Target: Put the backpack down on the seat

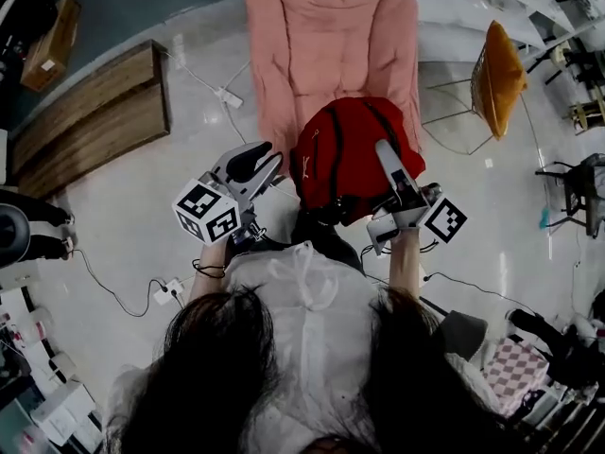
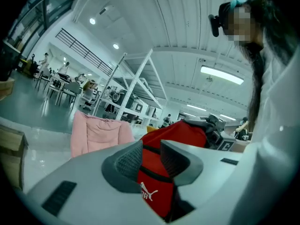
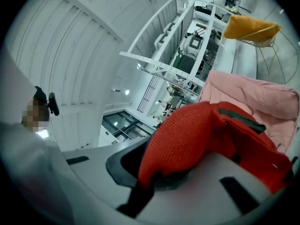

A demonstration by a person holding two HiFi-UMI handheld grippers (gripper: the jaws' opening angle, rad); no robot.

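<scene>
A red backpack (image 1: 350,145) hangs over the front of the pink padded seat (image 1: 326,36), just ahead of the person's body. My right gripper (image 1: 386,154) is shut on a red mesh shoulder strap (image 3: 187,135), which fills the space between its jaws, with the pink seat (image 3: 253,95) behind. My left gripper (image 1: 265,164) stands open just left of the bag, apart from it. In the left gripper view the backpack (image 2: 180,132) shows through the gap between the spread fingers (image 2: 126,163), and the seat (image 2: 96,130) stands beyond.
A wooden bench (image 1: 90,121) lies on the floor to the left. A wire chair with an orange cushion (image 1: 496,74) stands right of the seat. A power strip (image 1: 227,96) and cables run across the floor. White shelving (image 2: 136,86) rises behind.
</scene>
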